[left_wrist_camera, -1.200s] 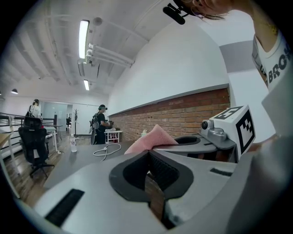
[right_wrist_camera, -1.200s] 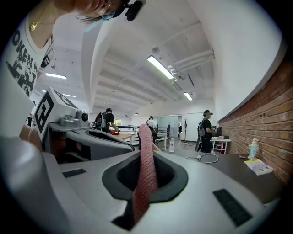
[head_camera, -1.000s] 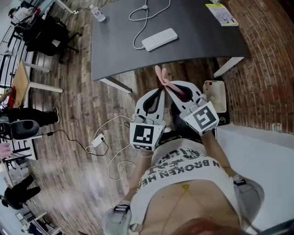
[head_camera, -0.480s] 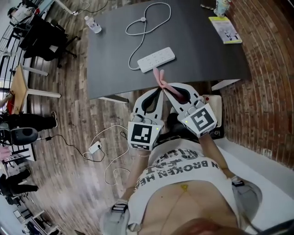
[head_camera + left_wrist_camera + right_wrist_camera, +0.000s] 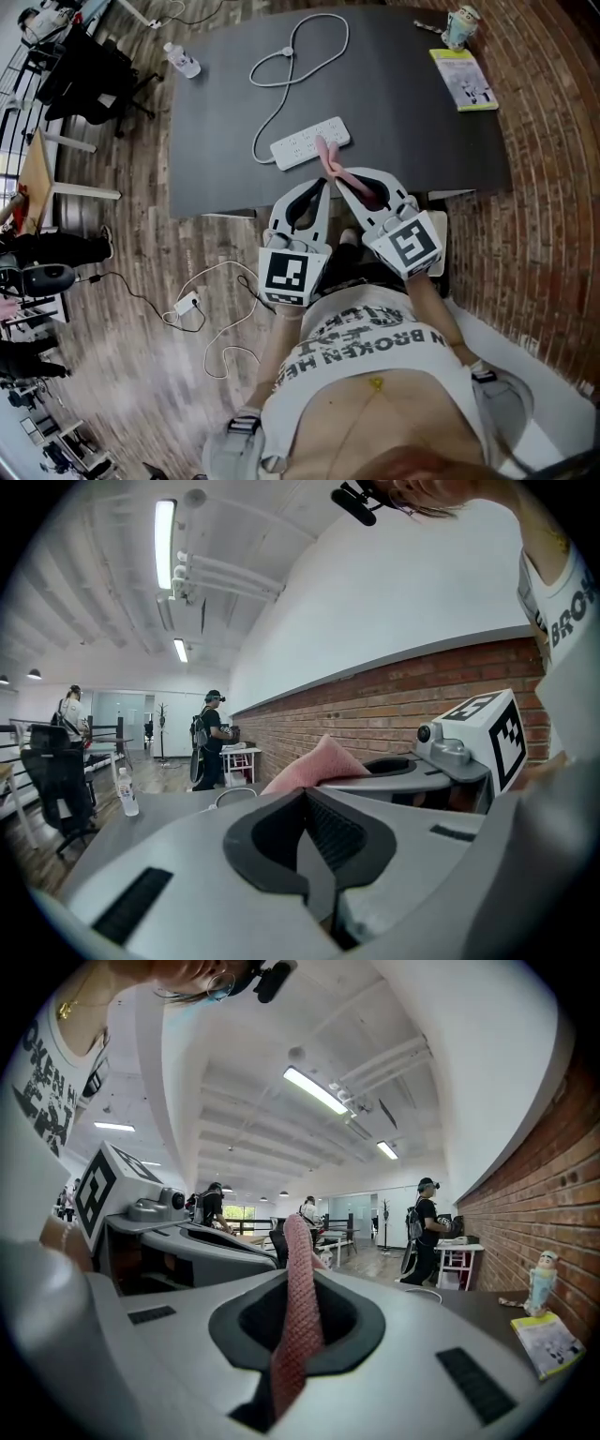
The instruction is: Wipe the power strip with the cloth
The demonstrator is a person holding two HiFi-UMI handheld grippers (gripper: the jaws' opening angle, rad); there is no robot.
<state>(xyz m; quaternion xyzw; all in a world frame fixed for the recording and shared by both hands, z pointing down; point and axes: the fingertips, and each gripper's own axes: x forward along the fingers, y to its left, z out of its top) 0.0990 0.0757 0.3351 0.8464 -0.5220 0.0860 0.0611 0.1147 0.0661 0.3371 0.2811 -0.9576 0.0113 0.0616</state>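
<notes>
The left gripper [image 5: 322, 192] and right gripper [image 5: 345, 183] are held side by side before the torso, pointing forward, tips nearly meeting. The left jaws are closed on nothing. The right jaws pinch the cloth [image 5: 325, 153], which sticks out past its tips.

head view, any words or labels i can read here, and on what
"N BROKEN" over "HE": shirt, partly cut off by folds; its top line unreadable.
Booklet: print too small.
Power strip: no readable label.
</notes>
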